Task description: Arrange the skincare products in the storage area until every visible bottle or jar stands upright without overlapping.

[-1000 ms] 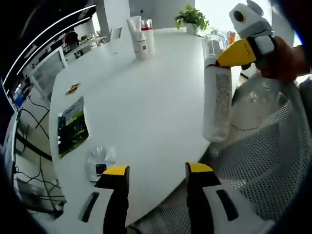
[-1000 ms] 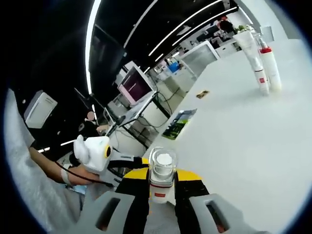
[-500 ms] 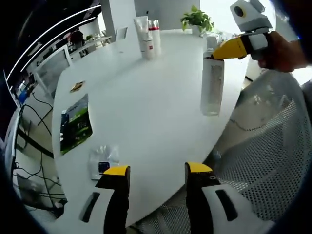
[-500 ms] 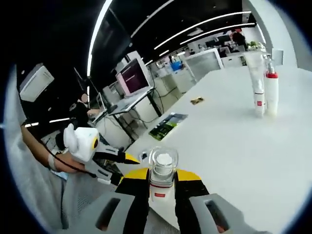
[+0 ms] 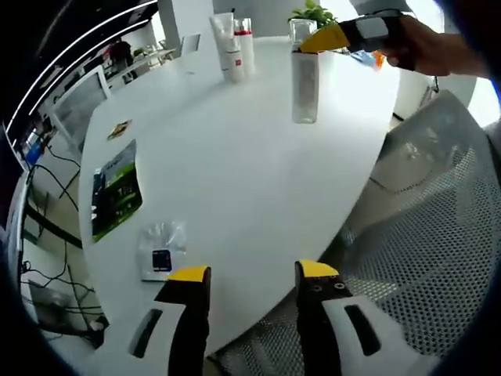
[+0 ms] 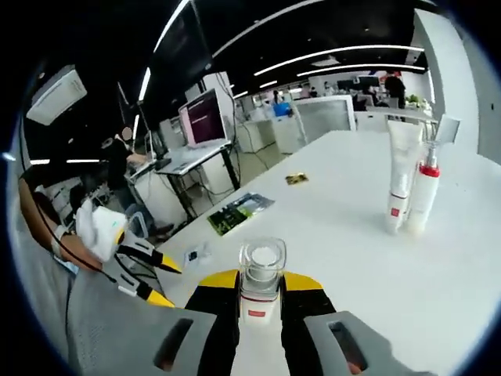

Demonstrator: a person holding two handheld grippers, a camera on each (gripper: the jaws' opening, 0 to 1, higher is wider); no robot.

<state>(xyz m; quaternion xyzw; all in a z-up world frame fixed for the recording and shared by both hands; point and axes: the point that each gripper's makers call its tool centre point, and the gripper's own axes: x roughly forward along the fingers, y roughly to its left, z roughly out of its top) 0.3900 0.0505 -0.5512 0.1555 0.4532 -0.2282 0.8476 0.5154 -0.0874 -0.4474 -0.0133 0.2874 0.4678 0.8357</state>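
Note:
My right gripper (image 6: pixel 261 293) is shut on the neck of a clear bottle (image 6: pixel 262 262) with a see-through cap. In the left gripper view this right gripper (image 5: pixel 311 43) holds the clear bottle (image 5: pixel 304 82) upright over the far part of the white table (image 5: pixel 235 164), a hand behind it. A white tube (image 6: pixel 401 172) and a white bottle with a red cap (image 6: pixel 423 196) stand side by side on the table, also at the far end as tube (image 5: pixel 222 45) and red-capped bottle (image 5: pixel 246 45). My left gripper (image 5: pixel 250 274) is open near the table's front edge, holding nothing.
A green magazine (image 5: pixel 116 192), a small plastic packet (image 5: pixel 160 251) and a small card (image 5: pixel 119 129) lie at the table's left. A mesh chair (image 5: pixel 407 235) stands to the right. A potted plant (image 5: pixel 313 12) sits at the far edge. Desks with monitors (image 6: pixel 202 117) lie beyond.
The right gripper has carried the clear bottle away from the mesh chair and further over the table toward the tube and red-capped bottle. The left gripper stays open at the edge.

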